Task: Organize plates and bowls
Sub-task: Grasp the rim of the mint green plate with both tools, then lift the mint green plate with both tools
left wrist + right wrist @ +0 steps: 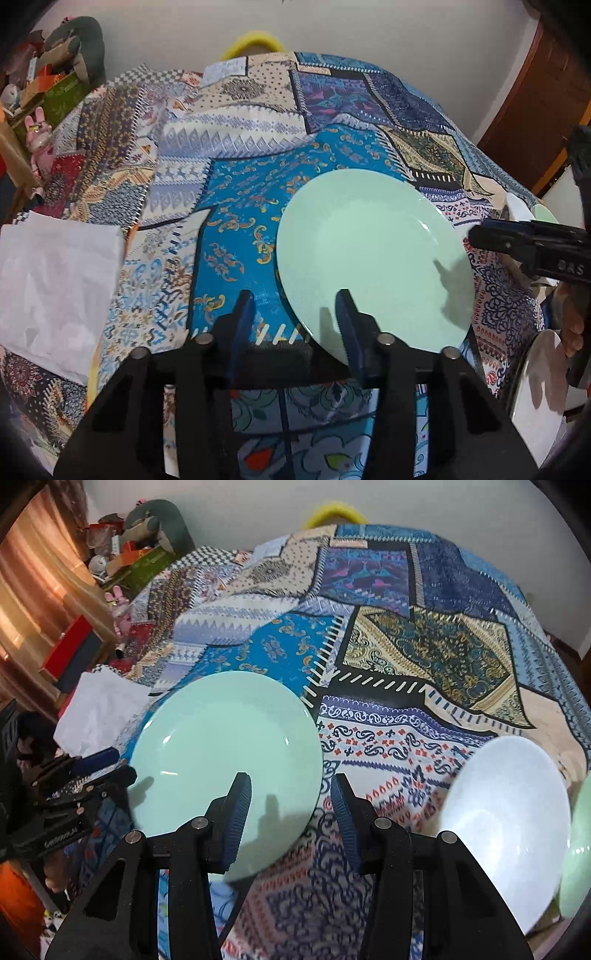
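A mint green plate (373, 254) lies on the patterned tablecloth (240, 192); it also shows in the right wrist view (225, 753). My left gripper (295, 321) is open at the plate's near left rim, its right finger over the plate. My right gripper (291, 805) is open at the plate's right rim, its left finger over the plate. A white bowl (509, 812) lies to the right, with a green dish (578, 849) at the frame edge beyond it. The right gripper's body (532, 247) shows in the left wrist view.
A white paper bag (51, 288) lies at the table's left side, also in the right wrist view (99, 712). Toys and boxes (48, 81) crowd the far left. A white plate (539, 387) stands at the right edge. A wooden door (535, 110) is far right.
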### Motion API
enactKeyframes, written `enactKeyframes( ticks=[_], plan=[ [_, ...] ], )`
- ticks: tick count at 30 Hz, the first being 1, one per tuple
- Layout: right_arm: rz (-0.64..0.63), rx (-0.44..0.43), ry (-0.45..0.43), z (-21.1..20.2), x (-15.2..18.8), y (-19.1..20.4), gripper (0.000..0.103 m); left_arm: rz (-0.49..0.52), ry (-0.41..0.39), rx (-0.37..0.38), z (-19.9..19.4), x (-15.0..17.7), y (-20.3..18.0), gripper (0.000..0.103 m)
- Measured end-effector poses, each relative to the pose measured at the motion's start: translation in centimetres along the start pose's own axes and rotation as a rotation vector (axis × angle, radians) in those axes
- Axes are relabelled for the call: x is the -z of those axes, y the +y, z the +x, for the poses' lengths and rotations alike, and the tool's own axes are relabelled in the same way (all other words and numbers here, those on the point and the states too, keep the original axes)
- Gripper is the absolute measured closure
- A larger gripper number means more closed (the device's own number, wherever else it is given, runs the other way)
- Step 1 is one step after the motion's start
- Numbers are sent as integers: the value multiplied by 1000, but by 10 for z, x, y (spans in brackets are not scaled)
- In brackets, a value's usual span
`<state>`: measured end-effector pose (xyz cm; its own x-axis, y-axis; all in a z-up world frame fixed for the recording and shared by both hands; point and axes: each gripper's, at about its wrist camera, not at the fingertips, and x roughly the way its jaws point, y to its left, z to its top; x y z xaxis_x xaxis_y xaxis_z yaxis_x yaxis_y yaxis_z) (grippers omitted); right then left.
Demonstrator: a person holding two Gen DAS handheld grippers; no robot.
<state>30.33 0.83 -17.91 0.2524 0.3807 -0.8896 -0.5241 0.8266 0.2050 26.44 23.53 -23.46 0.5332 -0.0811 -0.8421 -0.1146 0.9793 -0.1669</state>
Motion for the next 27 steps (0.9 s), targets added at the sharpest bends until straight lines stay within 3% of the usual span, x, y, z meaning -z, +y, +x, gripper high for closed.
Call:
enactKeyframes(
  ticks=[10,15,18,27],
  plan=[
    [-2,22,72,29,-9,0,63,3,10,36,17,-3,4,68],
    [-7,36,86,37,-11,2,73,48,8,27,22,-3,-2,74],
    [-26,52,78,37,-10,5,73,45,3,33,23,-4,-1,76],
    [3,-10,96,26,1,6,82,26,0,28,10,8,3,77]
  ],
)
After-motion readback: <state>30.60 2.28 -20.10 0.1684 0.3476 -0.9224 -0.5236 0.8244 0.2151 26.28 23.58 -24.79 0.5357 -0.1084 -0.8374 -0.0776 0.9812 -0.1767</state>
